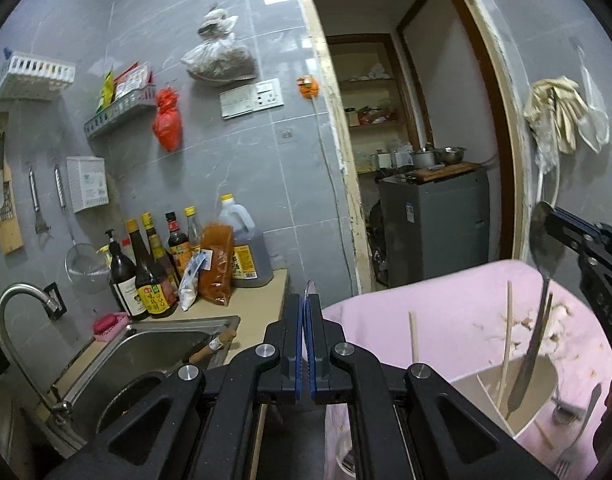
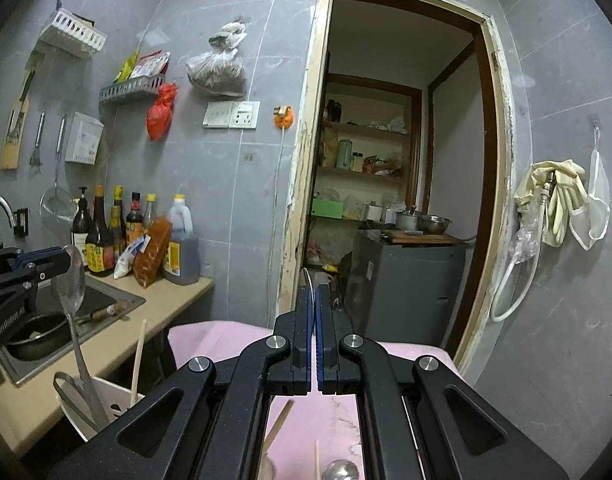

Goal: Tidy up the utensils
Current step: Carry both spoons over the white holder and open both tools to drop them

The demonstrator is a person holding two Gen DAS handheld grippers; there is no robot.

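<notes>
Spoons gripped by the bowl: left gripper fingers clench left spoon, right gripper fingers clench right spoon. The pinch probably sits on the edge only, so a spoon may twist out. Handles may snag the chopsticks and tip the holder.

Fork tines cut off by frame edge, spoon bowl cropped at bottom, bottle labels unreadable

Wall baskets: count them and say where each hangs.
2. A white basket hangs high on the left of the tiled wall. A grey basket holding packets hangs lower to its right, beside the red bag. None seems hidden.
</notes>
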